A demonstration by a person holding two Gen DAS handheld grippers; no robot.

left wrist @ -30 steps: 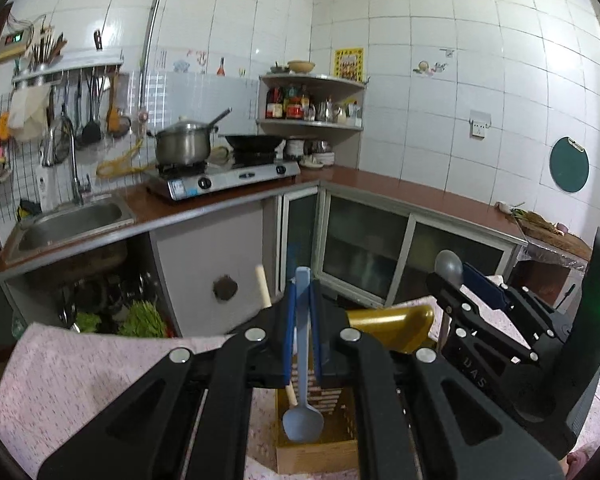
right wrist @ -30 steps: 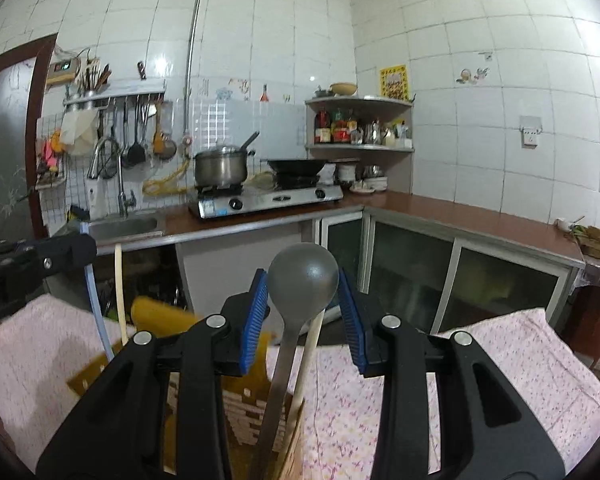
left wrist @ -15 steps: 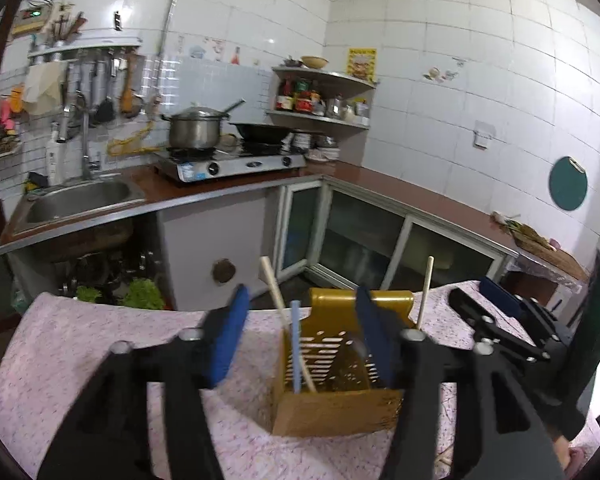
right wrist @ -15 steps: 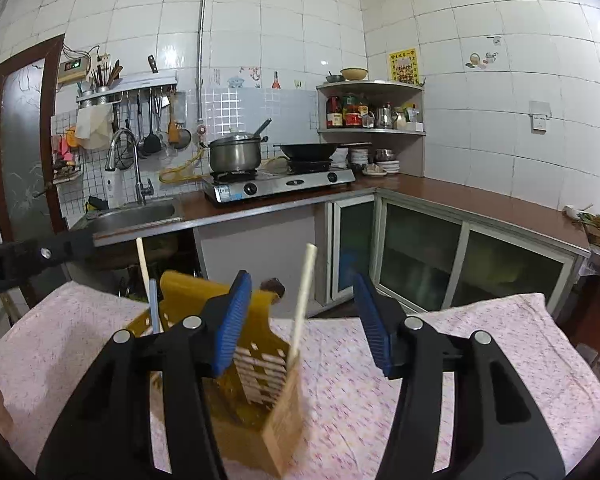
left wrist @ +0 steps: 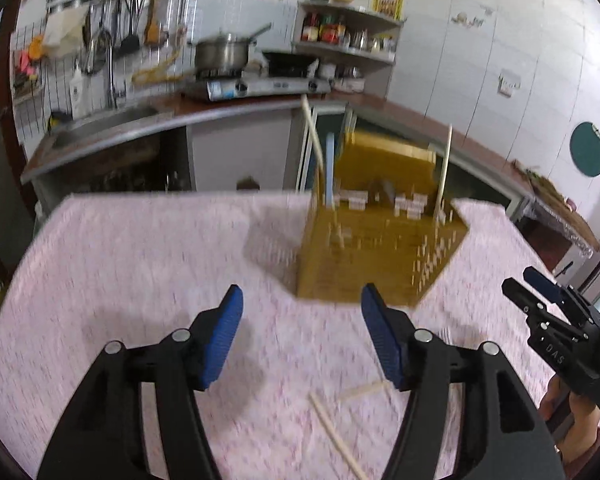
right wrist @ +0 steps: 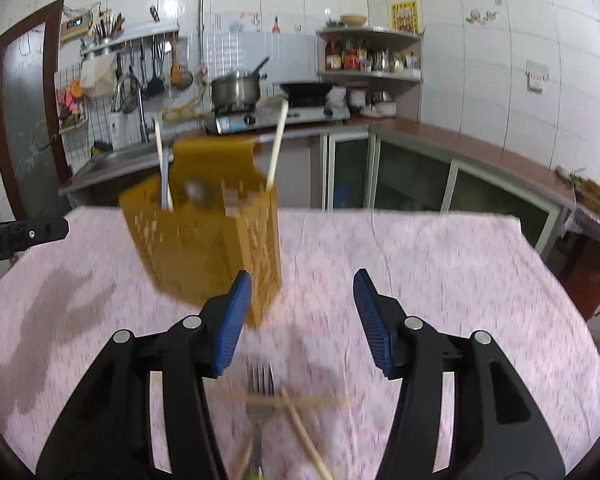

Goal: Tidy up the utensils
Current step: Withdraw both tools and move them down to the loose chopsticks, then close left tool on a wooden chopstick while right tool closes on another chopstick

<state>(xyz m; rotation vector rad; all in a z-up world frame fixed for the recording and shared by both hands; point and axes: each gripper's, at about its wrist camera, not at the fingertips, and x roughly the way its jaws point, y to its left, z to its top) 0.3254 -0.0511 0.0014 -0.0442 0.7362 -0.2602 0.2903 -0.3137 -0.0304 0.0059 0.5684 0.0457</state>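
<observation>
Utensils partly sorted: yellow holder [right wrist: 204,240] has several; chopsticks [right wrist: 300,428] and fork [right wrist: 262,380] remain on worktop [right wrist: 420,280]; both jaws wide open, empty

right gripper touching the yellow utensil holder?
Cannot tell. In the right wrist view the right gripper has its left pad overlapping the yellow utensil holder; the blurred overlap shows neither gap nor contact.

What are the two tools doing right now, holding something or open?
Left tool: open, holding nothing.
Right tool: open, holding nothing.
</observation>
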